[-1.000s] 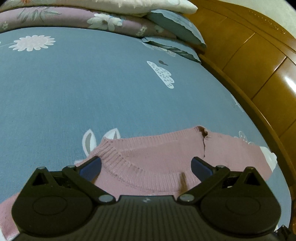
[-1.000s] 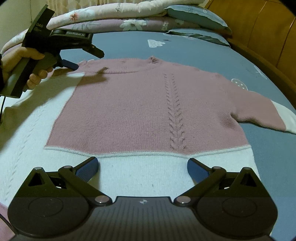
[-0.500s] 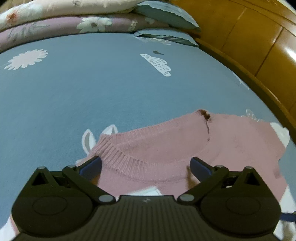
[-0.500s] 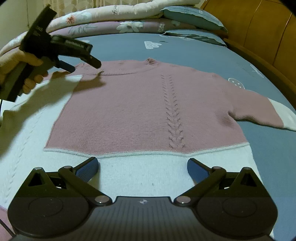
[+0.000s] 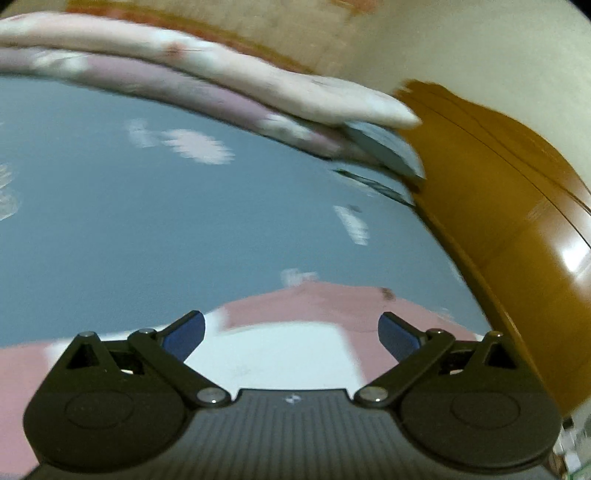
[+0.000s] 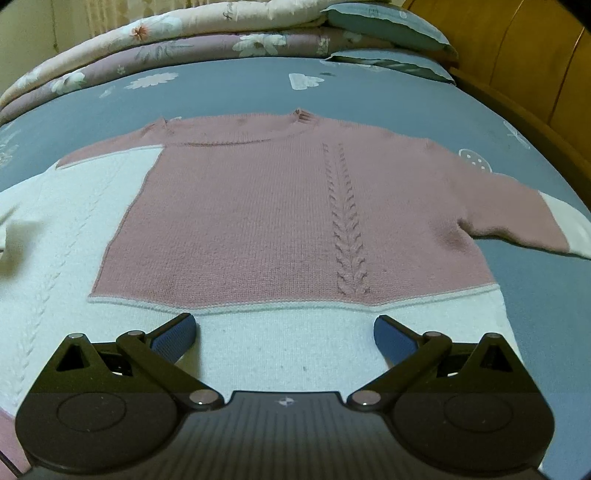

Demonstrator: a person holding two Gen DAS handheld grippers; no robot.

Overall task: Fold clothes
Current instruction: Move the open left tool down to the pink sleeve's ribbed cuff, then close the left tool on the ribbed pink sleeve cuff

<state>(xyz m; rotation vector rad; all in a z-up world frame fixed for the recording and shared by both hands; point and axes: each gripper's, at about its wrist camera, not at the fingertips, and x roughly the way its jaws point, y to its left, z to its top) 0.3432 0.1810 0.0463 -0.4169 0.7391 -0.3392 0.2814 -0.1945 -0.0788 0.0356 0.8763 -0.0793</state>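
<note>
The bed (image 6: 388, 92) fills both views, its blue sheet giving a broad flat surface for laying a garment out. Folded quilts (image 6: 155, 40) and pillows (image 6: 384, 26) are stacked along the far edge, out of the working area, and a wooden headboard (image 5: 517, 206) runs down the right.

The sweater (image 6: 258, 206) lies spread flat on the sheet, neckline toward the quilts and white hem band toward the camera. Its right-hand sleeve reaches out to the side, white cuff at the frame edge. On the other side a white panel lies over the pink body from shoulder to hem; I judge this to be that side turned inward, though it could be how the knit is patterned (the seam line does not settle it). So the garment is flat and at most partly folded.

The right tool (image 6: 283, 330) hovers low over the hem band with its jaws wide apart, gripping nothing, placed where a hem could be taken. The left tool (image 5: 290, 332) is likewise spread and empty, over the white and pink cloth near the neckline.

The left view is heavily motion-blurred, so sheet prints and knit detail smear. The sweater's left edge and lower hem are cut off by the right tool's body.
</note>
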